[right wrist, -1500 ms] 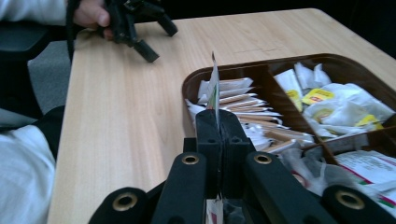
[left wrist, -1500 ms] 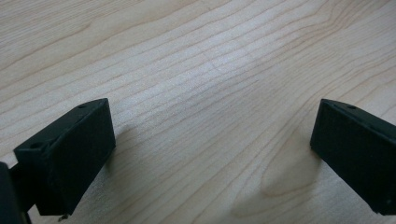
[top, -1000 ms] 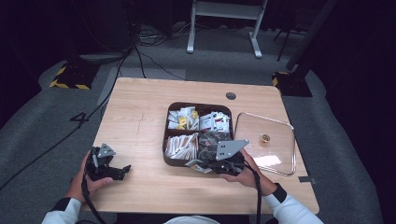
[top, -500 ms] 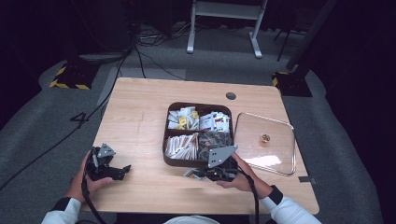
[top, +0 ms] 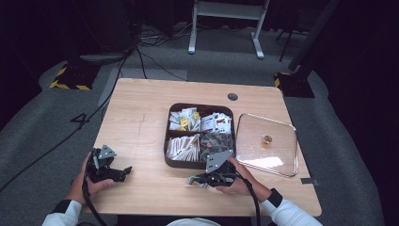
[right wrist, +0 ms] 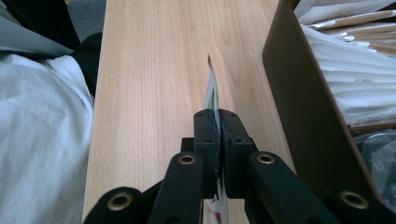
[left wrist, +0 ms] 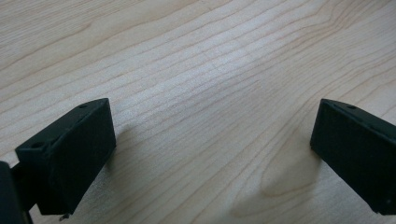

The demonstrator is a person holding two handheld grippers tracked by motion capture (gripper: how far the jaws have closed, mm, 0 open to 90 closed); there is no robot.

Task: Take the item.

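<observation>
Packet, thin, flat, white with green and red print: clamped edge-on between the closed jaws of your right gripper, lower centre of the high view, just in front of the dark compartment tray. Keep it pinched and lower it flat onto the bare wooden table, clear of the tray wall, before you release. Left gripper: jaws wide apart, nothing between them, resting at lower left. Clear lid: lies right of the tray.

Right gripper with packet, lower, off tray
</observation>
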